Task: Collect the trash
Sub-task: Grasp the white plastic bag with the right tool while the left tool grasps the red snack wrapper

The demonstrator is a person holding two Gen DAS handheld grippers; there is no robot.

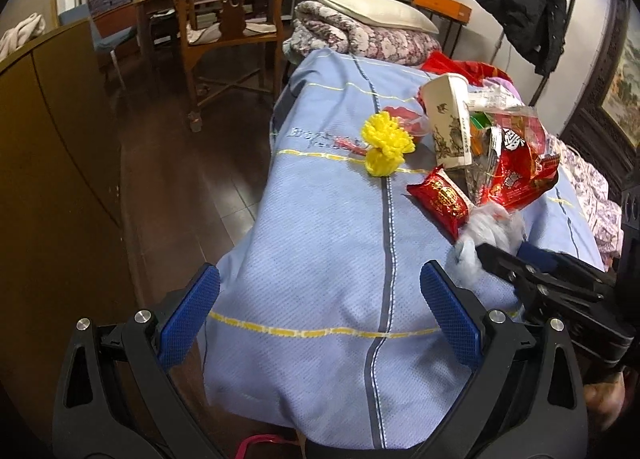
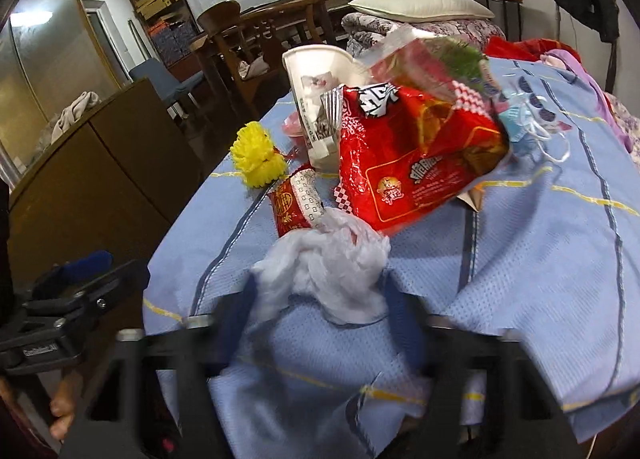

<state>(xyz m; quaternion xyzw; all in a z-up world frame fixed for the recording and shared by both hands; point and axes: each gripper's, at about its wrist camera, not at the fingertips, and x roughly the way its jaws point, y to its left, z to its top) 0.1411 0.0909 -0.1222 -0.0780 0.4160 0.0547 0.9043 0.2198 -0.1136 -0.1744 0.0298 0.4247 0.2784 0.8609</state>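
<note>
A trash pile lies on the bed's blue cover [image 1: 312, 227]: a paper cup [image 1: 450, 123], a large red snack bag [image 1: 516, 175], a small red packet [image 1: 438, 199] and a crumpled white plastic wad [image 1: 496, 227]. My right gripper [image 2: 320, 283] has its blue pads against both sides of the white wad [image 2: 328, 259], shut on it; the view is blurred. From the left wrist the right gripper [image 1: 484, 255] shows at the wad's near edge. My left gripper [image 1: 320, 271] stands open above bare cover, left of the pile. A yellow pompom [image 1: 386, 143] lies beside the cup.
A pale blue face mask [image 2: 524, 123] lies right of the red bag. A pillow [image 1: 372, 11] on a floral quilt sits at the bed's far end. A wooden chair [image 1: 224, 27], a brown cabinet [image 1: 52, 139] and dark floor [image 1: 192, 163] lie to the left.
</note>
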